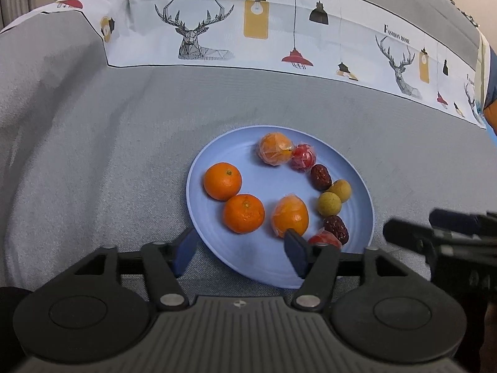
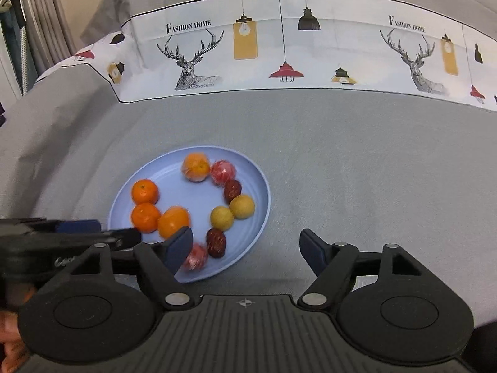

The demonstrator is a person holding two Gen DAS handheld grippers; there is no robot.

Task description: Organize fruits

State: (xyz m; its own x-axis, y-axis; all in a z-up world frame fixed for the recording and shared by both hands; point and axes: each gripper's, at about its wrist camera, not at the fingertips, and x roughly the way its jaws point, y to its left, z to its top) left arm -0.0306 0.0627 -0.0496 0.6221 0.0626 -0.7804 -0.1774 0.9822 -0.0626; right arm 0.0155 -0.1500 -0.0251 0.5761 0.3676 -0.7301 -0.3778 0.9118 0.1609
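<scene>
Both grippers gape empty | we see wrapped orange [image 1: 290,216] on blue plate [image 1: 217,250] just ahead of left gripper [image 1: 240,253], touching its right pad | right gripper [image 2: 245,248] straddles plate's right rim, fruit leftward | left nearer

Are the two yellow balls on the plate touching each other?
Touching. In the right wrist view the two yellow balls press together with no blue plate showing between them.

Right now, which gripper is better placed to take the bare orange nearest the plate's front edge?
Left, probably. The left gripper is open and straddles the plate rim just below that orange. The right gripper is open too, but mostly over bare cloth beside the plate.
</scene>
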